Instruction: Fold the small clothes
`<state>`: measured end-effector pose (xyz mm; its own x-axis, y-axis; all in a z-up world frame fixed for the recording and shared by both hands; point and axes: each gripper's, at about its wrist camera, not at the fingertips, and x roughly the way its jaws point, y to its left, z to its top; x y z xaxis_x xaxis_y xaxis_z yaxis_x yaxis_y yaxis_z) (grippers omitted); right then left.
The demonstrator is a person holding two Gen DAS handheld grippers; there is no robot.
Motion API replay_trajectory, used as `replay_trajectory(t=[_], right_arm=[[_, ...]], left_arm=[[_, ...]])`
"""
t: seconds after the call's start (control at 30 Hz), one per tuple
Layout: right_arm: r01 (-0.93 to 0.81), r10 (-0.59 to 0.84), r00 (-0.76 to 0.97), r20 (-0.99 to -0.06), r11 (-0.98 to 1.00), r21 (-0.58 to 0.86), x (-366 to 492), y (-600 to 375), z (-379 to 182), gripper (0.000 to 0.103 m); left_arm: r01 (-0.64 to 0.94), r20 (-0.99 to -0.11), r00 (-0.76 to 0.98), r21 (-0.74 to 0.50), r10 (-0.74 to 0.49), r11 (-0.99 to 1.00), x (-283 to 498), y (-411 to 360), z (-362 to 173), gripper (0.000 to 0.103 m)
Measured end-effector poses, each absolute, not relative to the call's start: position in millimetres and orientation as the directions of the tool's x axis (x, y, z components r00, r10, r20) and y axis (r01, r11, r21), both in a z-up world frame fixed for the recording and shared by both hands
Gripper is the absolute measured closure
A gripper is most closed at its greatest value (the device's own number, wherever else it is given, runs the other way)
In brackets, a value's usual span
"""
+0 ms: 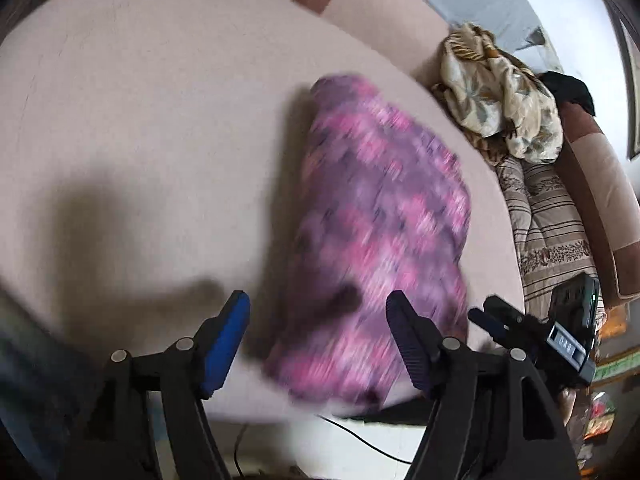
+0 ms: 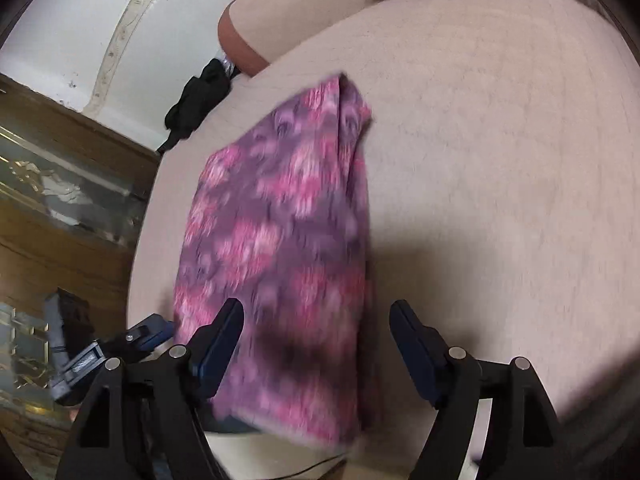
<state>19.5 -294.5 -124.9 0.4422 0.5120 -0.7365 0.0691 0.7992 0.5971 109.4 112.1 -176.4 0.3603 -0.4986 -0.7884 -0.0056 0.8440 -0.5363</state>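
The cloth (image 1: 384, 232) (image 2: 280, 248) is purple with a blurred pink and pale floral print, and lies on a plain beige-pink bed cover (image 1: 140, 140) (image 2: 500, 160). The left gripper (image 1: 318, 340) has black arms and blue pads; the right gripper (image 2: 316, 344) has black arms and dark blue pads. The crumpled cloth (image 1: 500, 96) is cream with a tan leaf print, above a brown-striped quilt (image 1: 548, 220).

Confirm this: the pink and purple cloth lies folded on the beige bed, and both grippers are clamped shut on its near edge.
Not quite. The pink and purple cloth does lie folded on the beige bed, but neither gripper is clamped on it. The left gripper and right gripper both stand open, nothing between their fingers, as each wrist view shows.
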Motion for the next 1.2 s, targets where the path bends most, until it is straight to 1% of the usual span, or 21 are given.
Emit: replay_trajectory(t=[0.07,0.1,0.13,0.17,0.2,0.23,0.27,0.33,0.43,0.53,0.57,0.67,0.77,0.8,0.83,0.9,0.93,0.97,1.0,1.03,1.2], right_arm=[[0.101,0.502,0.407,-0.763,0.806,0.584,-5,-291,-138,0.024],[0.119,0.491,0.383,-0.782,0.813,0.569,-10,-288,-144,0.031],[0.125,0.488,0.366,-0.792,0.818,0.562,-10,-286,-149,0.044],[0.117,0.484,0.353,-0.801,0.826,0.551,-8,-283,-152,0.048],[0.111,0.477,0.353,-0.805,0.833,0.542,-7,-279,-152,0.057],[0.098,0.467,0.351,-0.811,0.843,0.528,-4,-277,-151,0.079],[0.084,0.462,0.335,-0.821,0.853,0.515,-3,-274,-152,0.093],[0.086,0.434,0.334,-0.837,0.87,0.486,-7,-274,-147,0.096],[0.069,0.397,0.357,-0.845,0.891,0.448,-16,-276,-138,0.096],[0.077,0.348,0.309,-0.885,0.918,0.388,-7,-270,-154,0.096],[0.07,0.344,0.315,-0.885,0.921,0.383,-3,-268,-151,0.096],[0.038,0.335,0.33,-0.883,0.929,0.367,-6,-264,-145,0.091],[0.033,0.326,0.335,-0.884,0.934,0.356,-6,-257,-143,0.077],[0.031,0.323,0.337,-0.884,0.935,0.353,-7,-253,-142,0.071],[0.024,0.326,0.34,-0.882,0.935,0.354,-8,-252,-140,0.07],[0.005,0.341,0.352,-0.872,0.931,0.366,-15,-249,-133,0.066],[-0.006,0.352,0.37,-0.86,0.926,0.377,-19,-250,-125,0.056],[-0.011,0.363,0.392,-0.845,0.921,0.39,-21,-253,-118,0.049],[-0.008,0.374,0.415,-0.829,0.913,0.408,-23,-257,-111,0.036],[-0.004,0.385,0.43,-0.817,0.905,0.425,-22,-262,-105,0.025],[-0.039,0.466,0.471,-0.749,0.86,0.509,11,-287,-70,0.018]], left_arm=[[-0.047,-0.806,0.319,-0.538,-0.498,0.842,102,112,-189,0.034],[-0.051,-0.816,0.309,-0.527,-0.488,0.848,106,107,-191,0.037],[-0.048,-0.822,0.307,-0.517,-0.48,0.854,108,105,-192,0.046],[-0.05,-0.825,0.295,-0.517,-0.482,0.854,111,101,-195,0.057],[-0.049,-0.822,0.281,-0.527,-0.495,0.848,111,100,-198,0.064],[-0.046,-0.823,0.267,-0.531,-0.501,0.846,111,97,-199,0.075],[-0.033,-0.817,0.266,-0.539,-0.512,0.842,107,96,-197,0.089],[0.007,-0.795,0.283,-0.558,-0.536,0.83,98,97,-185,0.09],[0.006,-0.83,0.275,-0.503,-0.485,0.864,93,93,-193,0.09],[-0.005,-0.857,0.258,-0.463,-0.446,0.887,98,88,-201,0.09],[0.013,-0.861,0.277,-0.441,-0.427,0.897,96,85,-196,0.088],[0.054,-0.885,0.336,-0.324,-0.323,0.944,87,72,-186,0.074],[0.116,-0.882,0.422,-0.176,-0.209,0.978,72,55,-172,0.064],[0.129,-0.88,0.432,-0.159,-0.199,0.979,69,52,-169,0.058],[0.142,-0.875,0.438,-0.157,-0.205,0.977,67,52,-166,0.055],[0.164,-0.863,0.432,-0.212,-0.263,0.963,64,54,-157,0.047],[0.161,-0.851,0.433,-0.252,-0.298,0.954,63,58,-152,0.045],[0.153,-0.83,0.438,-0.31,-0.345,0.938,63,62,-145,0.039],[0.143,-0.817,0.443,-0.341,-0.369,0.929,66,66,-140,0.035],[0.122,-0.805,0.451,-0.373,-0.386,0.92,70,72,-134,0.035],[0.031,-0.746,0.478,-0.513,-0.463,0.858,130,96,-114,0.034]])
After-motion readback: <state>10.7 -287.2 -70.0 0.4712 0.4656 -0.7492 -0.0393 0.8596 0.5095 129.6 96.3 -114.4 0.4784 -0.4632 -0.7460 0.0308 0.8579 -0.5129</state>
